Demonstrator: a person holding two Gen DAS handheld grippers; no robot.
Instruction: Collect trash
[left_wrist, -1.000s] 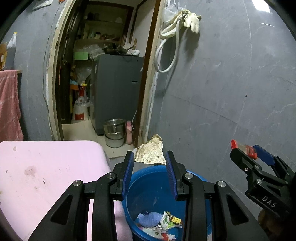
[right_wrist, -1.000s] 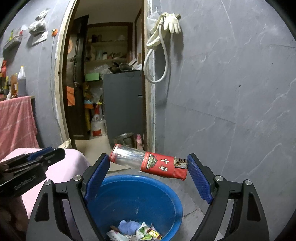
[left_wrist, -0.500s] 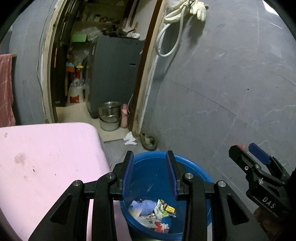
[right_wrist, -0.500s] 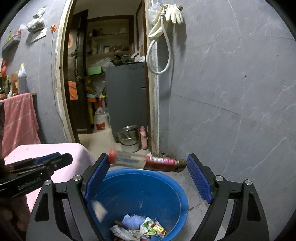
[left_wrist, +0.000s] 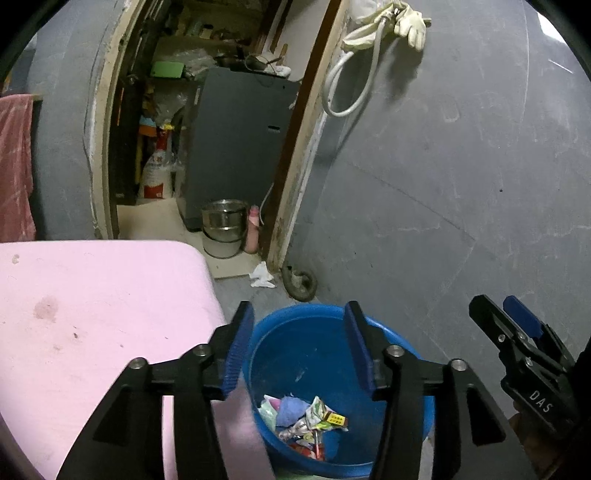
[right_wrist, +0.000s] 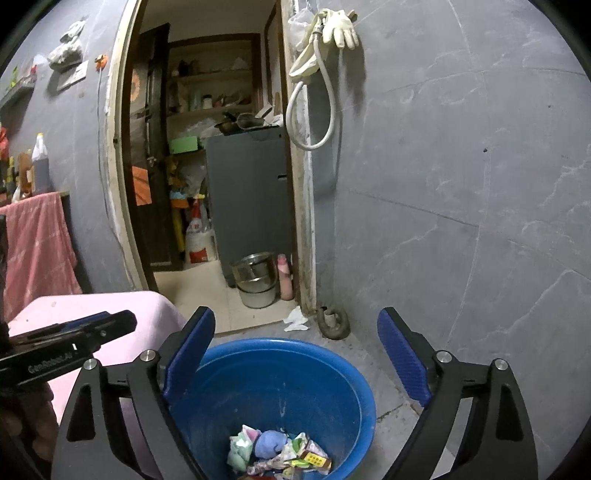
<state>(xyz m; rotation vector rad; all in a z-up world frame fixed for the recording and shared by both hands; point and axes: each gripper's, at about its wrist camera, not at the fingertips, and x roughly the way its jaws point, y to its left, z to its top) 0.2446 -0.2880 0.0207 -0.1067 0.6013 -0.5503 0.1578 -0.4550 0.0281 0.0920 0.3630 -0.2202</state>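
Observation:
A blue plastic bucket stands on the floor below both grippers; it also shows in the right wrist view. Crumpled wrappers and other trash lie at its bottom, also in the right wrist view. My left gripper is open and empty above the bucket's left rim. My right gripper is wide open and empty above the bucket; it shows from the side in the left wrist view. The left gripper shows at the left of the right wrist view.
A pink table lies left of the bucket. A crumpled white paper lies on the floor by the doorway. A steel pot and a pink bottle stand at the door. A grey tiled wall is to the right.
My right gripper let go of the red-labelled bottle, and it is no longer in sight. The crumpled brown paper left my left gripper, which has opened wider. Both views tilted down toward the bucket.

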